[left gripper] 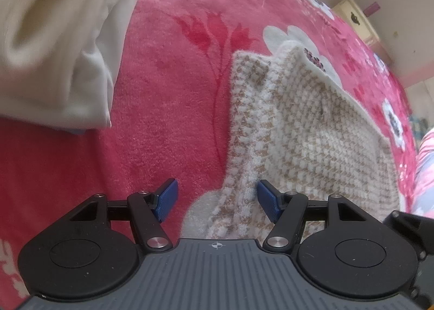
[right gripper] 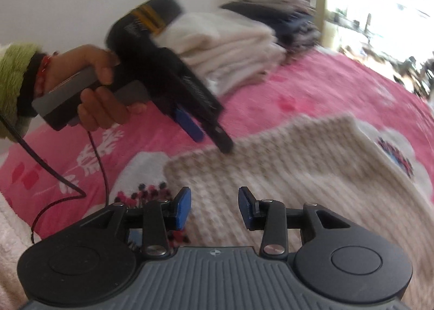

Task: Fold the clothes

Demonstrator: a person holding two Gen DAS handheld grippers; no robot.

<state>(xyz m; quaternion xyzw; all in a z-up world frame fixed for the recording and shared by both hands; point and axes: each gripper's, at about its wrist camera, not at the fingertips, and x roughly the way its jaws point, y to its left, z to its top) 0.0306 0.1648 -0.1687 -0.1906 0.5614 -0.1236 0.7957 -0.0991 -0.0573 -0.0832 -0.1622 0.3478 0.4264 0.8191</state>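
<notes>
A beige-and-white houndstooth knit garment point(left gripper: 298, 130) lies flat on the pink flowered blanket point(left gripper: 168, 92). My left gripper point(left gripper: 217, 196) is open just above the garment's near left edge, with the edge between its blue pads. In the right wrist view the same garment point(right gripper: 284, 168) spreads ahead. My right gripper point(right gripper: 214, 206) is open and empty, low over the garment. The left gripper point(right gripper: 214, 136), held in a hand, also shows there, with its tips down at the garment's far edge.
A stack of folded cream clothes point(left gripper: 54, 38) sits on the blanket to the left, seen too in the right wrist view point(right gripper: 230, 49) with dark folded clothes point(right gripper: 293, 22) behind it. A cable point(right gripper: 67, 179) trails over the blanket. A cream cabinet point(left gripper: 355, 19) stands beyond the bed.
</notes>
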